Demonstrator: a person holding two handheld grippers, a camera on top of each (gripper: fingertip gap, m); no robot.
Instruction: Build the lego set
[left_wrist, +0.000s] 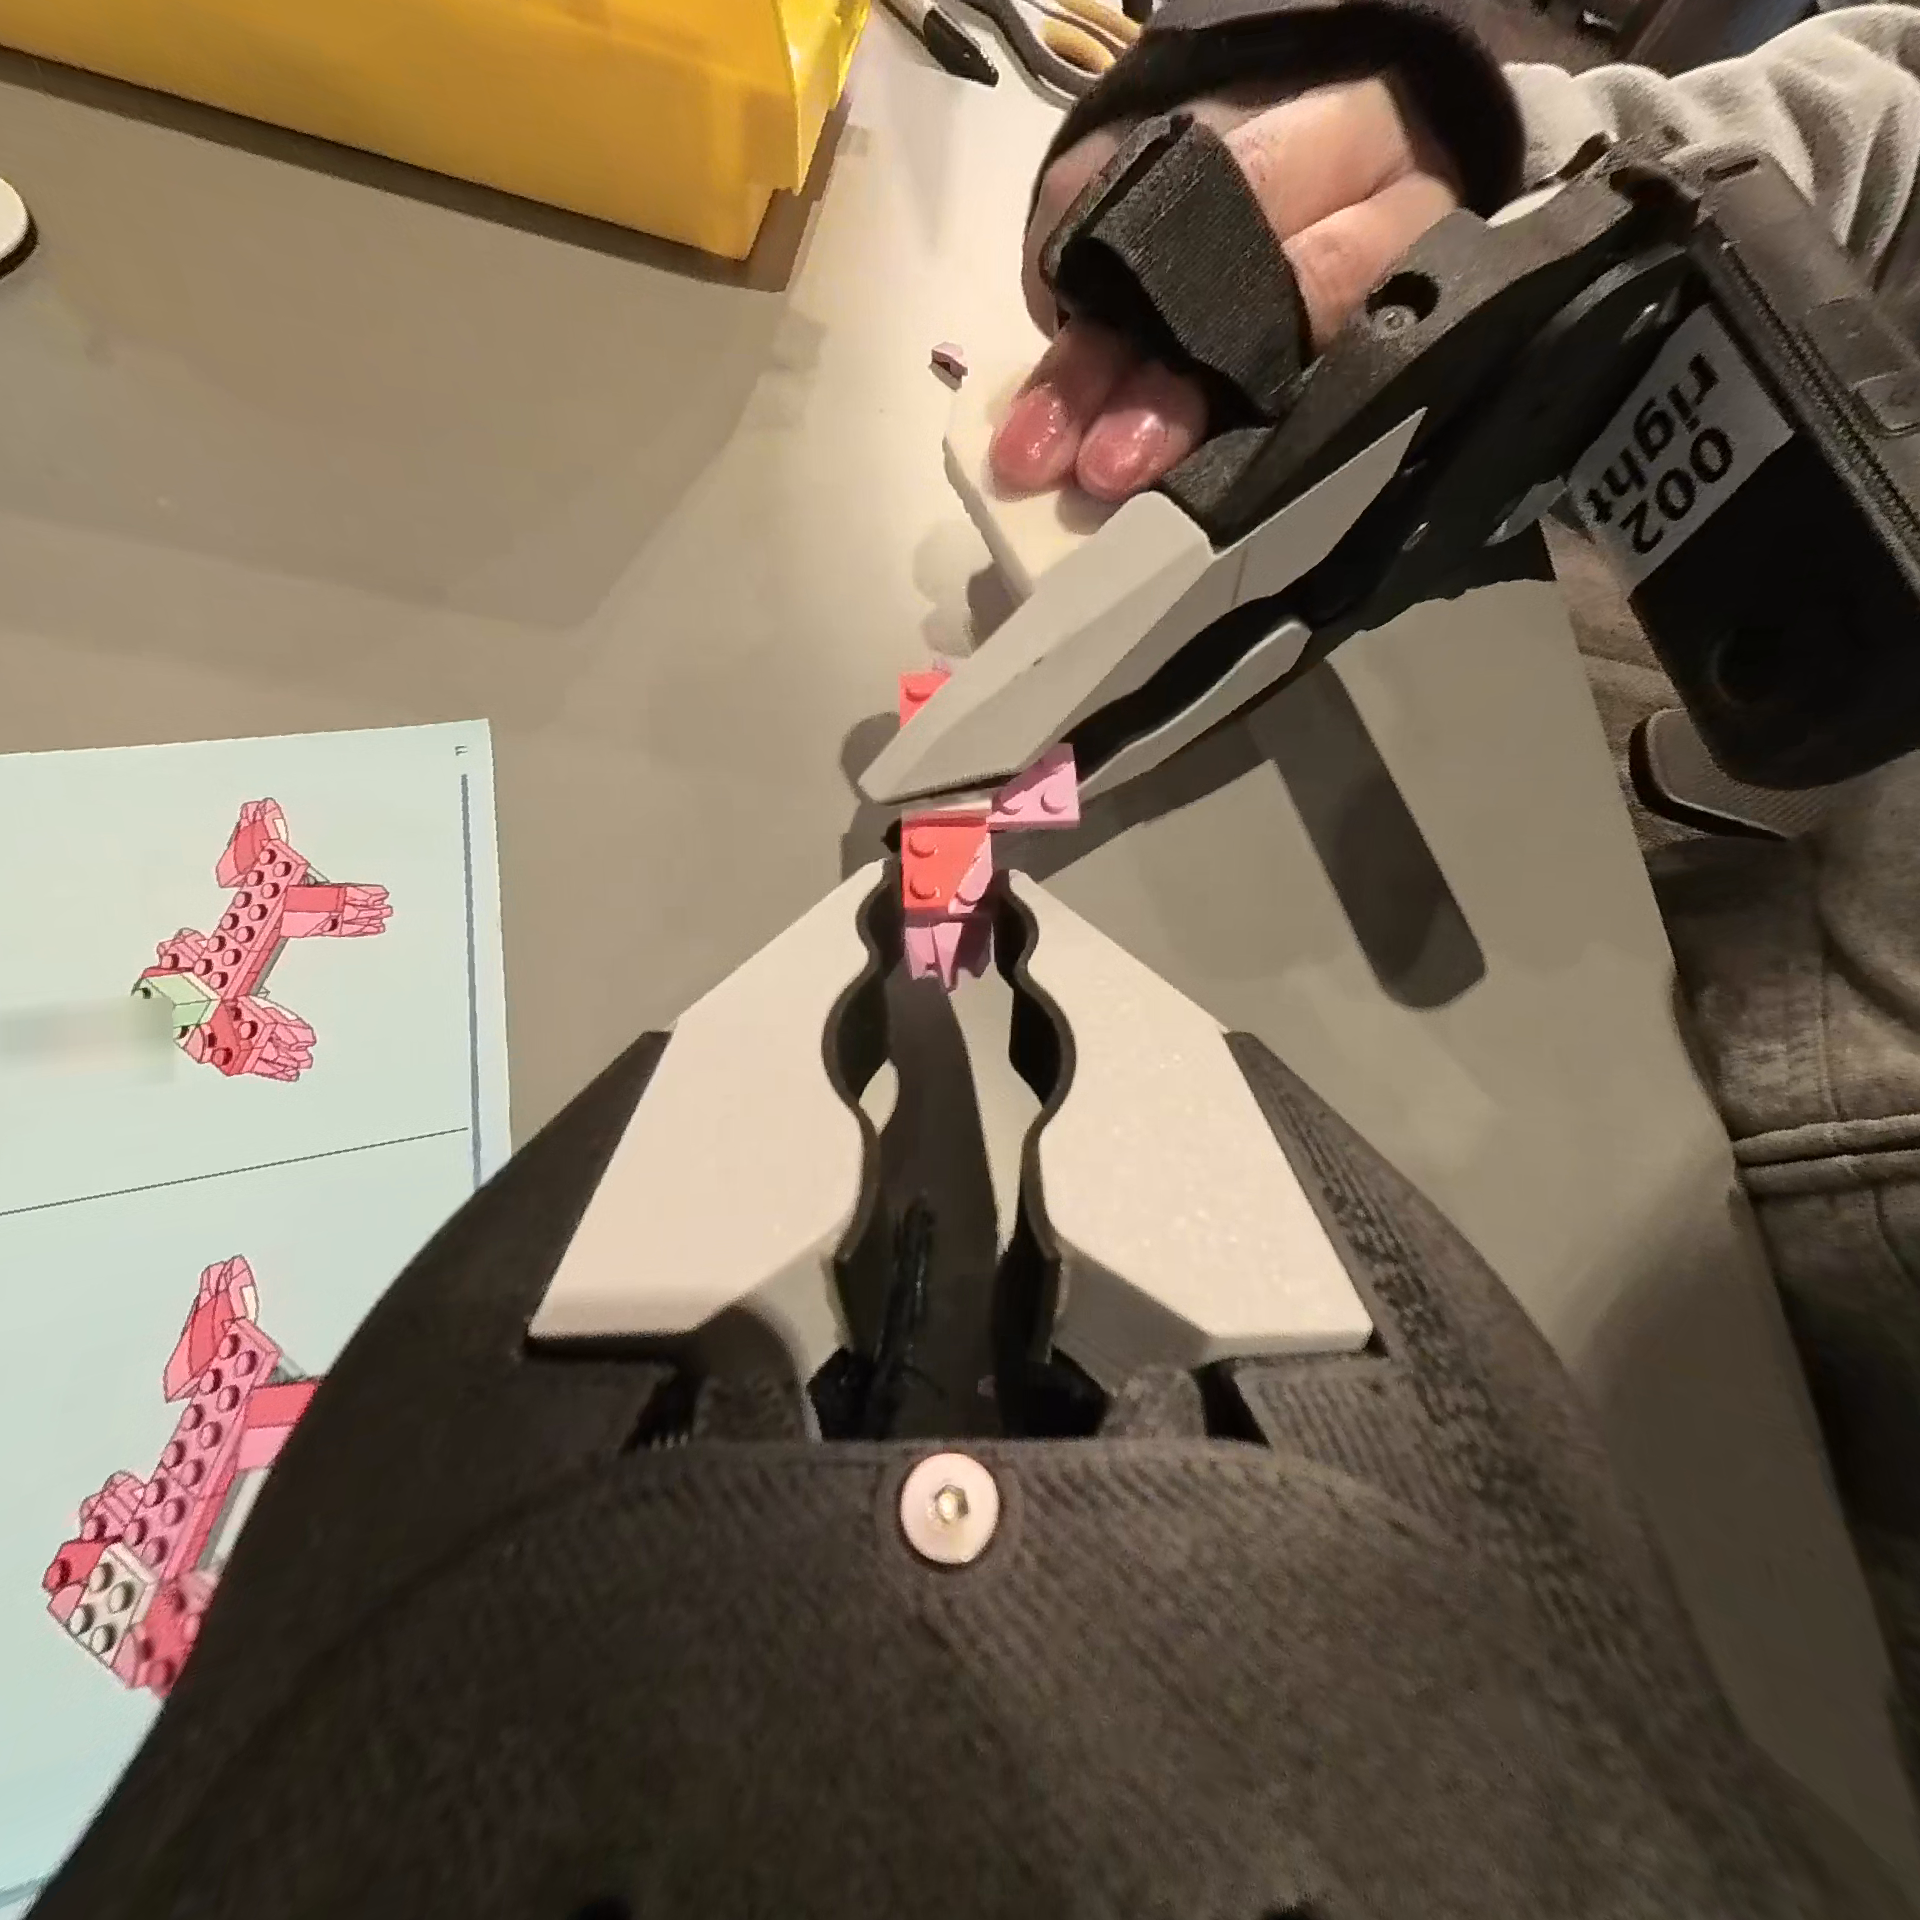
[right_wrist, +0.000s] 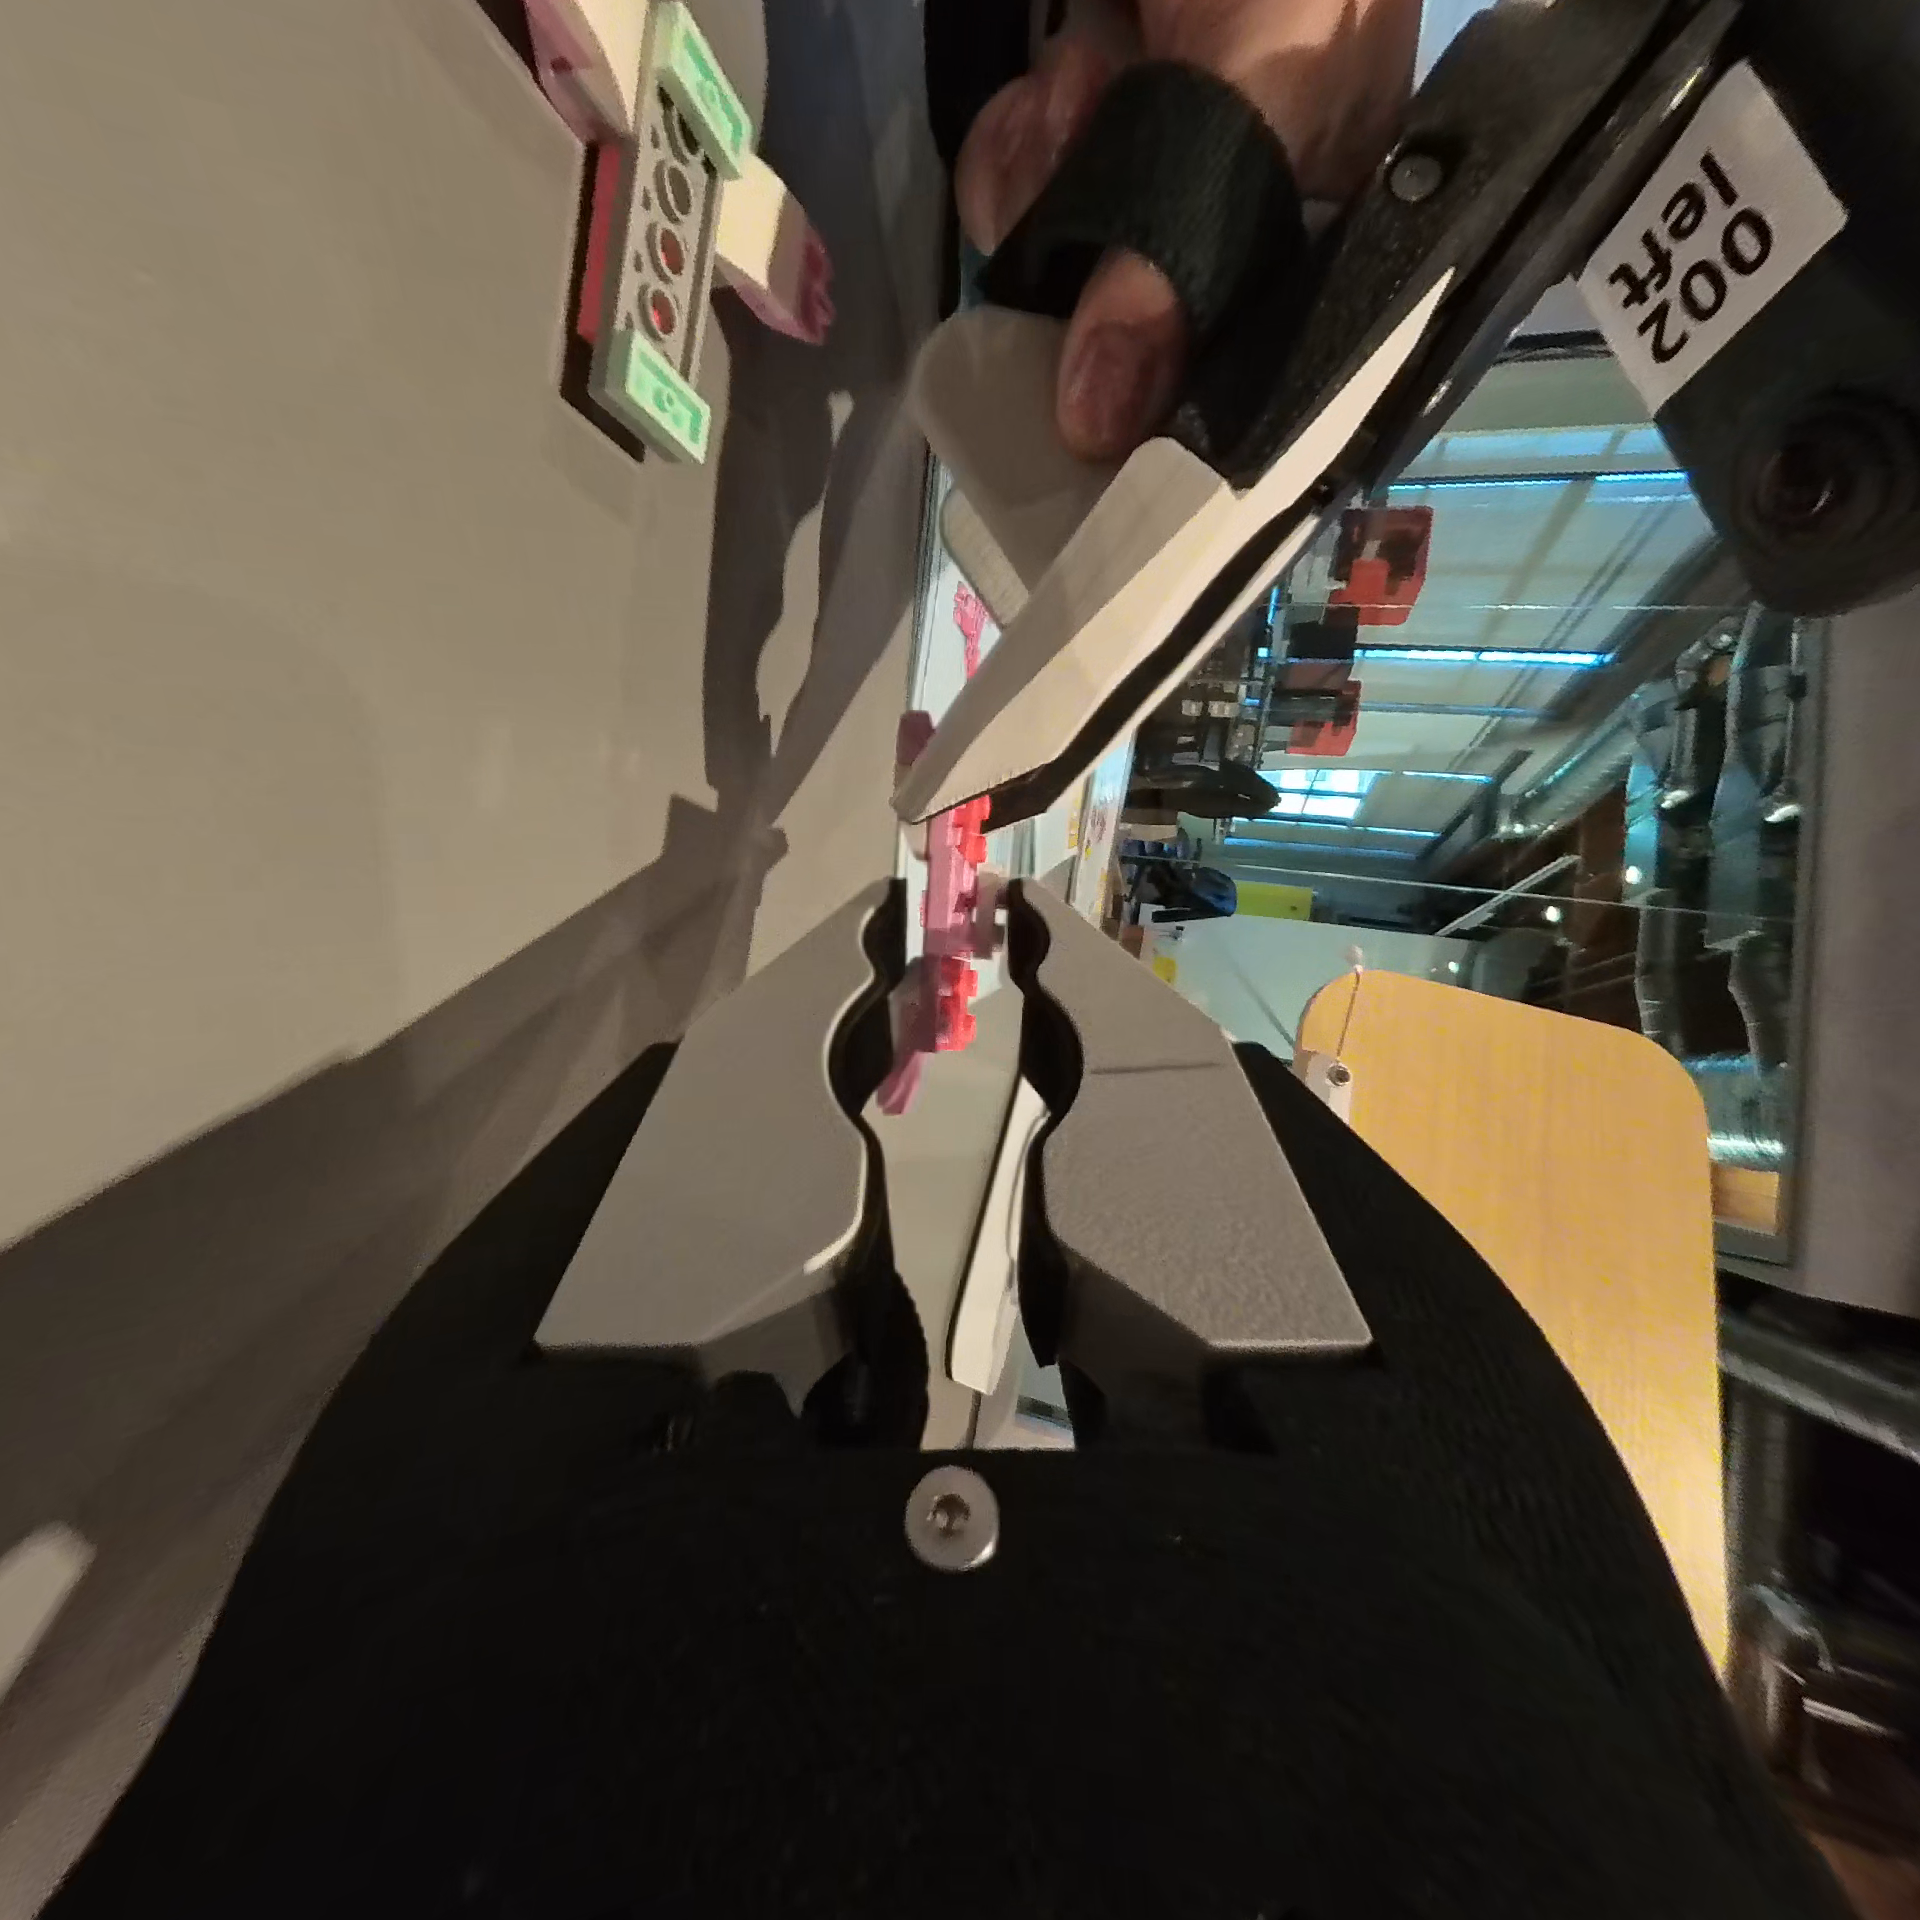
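Bricks first: the small pink and red lego sub-assembly (left_wrist: 945, 904) sits at the centre of the left wrist view, pinched between both claws and lifted off the worktop (left_wrist: 416, 468). Your left claw (left_wrist: 948, 914) is clamped on its lower pink end, the tips closed against the piece. Your right claw (left_wrist: 966, 795) comes in from the upper right of that frame and grips the top, where a lilac plate (left_wrist: 1039, 805) sticks out to the side; in the right wrist view the same claw (right_wrist: 961, 904) is likewise closed on the pink bricks (right_wrist: 951, 914).

Judging by its size, the piece is light and rigid, but the stud joints look like they would pop under twist, so grip flat brick faces rather than the thin protruding bits, and press straight along the studs.

Further out, the instruction sheet (left_wrist: 239, 1039) lies at the left edge of the left wrist view, a yellow box (left_wrist: 468, 94) at upper left, and one loose small brick (left_wrist: 951, 364) above centre. The bigger partly built model (right_wrist: 665, 229), grey with green tiles, rests in the upper left of the right wrist view.
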